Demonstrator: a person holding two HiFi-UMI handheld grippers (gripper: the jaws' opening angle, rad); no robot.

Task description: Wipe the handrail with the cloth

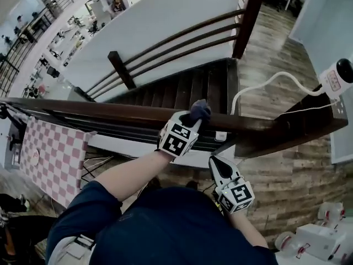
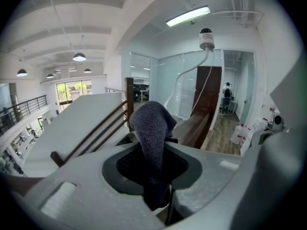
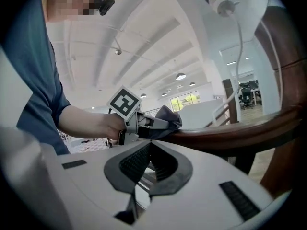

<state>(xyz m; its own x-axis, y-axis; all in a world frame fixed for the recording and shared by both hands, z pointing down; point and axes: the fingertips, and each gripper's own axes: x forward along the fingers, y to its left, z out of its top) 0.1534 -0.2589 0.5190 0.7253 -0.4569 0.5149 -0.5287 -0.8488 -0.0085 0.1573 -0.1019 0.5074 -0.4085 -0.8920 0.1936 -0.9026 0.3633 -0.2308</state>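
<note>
A dark brown wooden handrail (image 1: 99,110) runs across the head view from left to right. My left gripper (image 1: 193,120) is shut on a dark grey-blue cloth (image 1: 201,110), and the bunched cloth rests on top of the rail near its middle. In the left gripper view the cloth (image 2: 149,123) stands up between the jaws, with the handrail (image 2: 194,127) running away behind it. My right gripper (image 1: 214,162) hangs below the rail, close to my body, shut with nothing in it. In the right gripper view, the left gripper (image 3: 142,123) presses the cloth (image 3: 170,118) onto the handrail (image 3: 230,134).
Beyond the rail a dark staircase (image 1: 185,90) drops away, flanked by a second railing (image 1: 165,42) and a tall post (image 1: 249,15). A white cable (image 1: 265,83) leads to a white device (image 1: 335,79) at the right. A checkered table (image 1: 49,159) is below left, and white bottles (image 1: 325,236) are at lower right.
</note>
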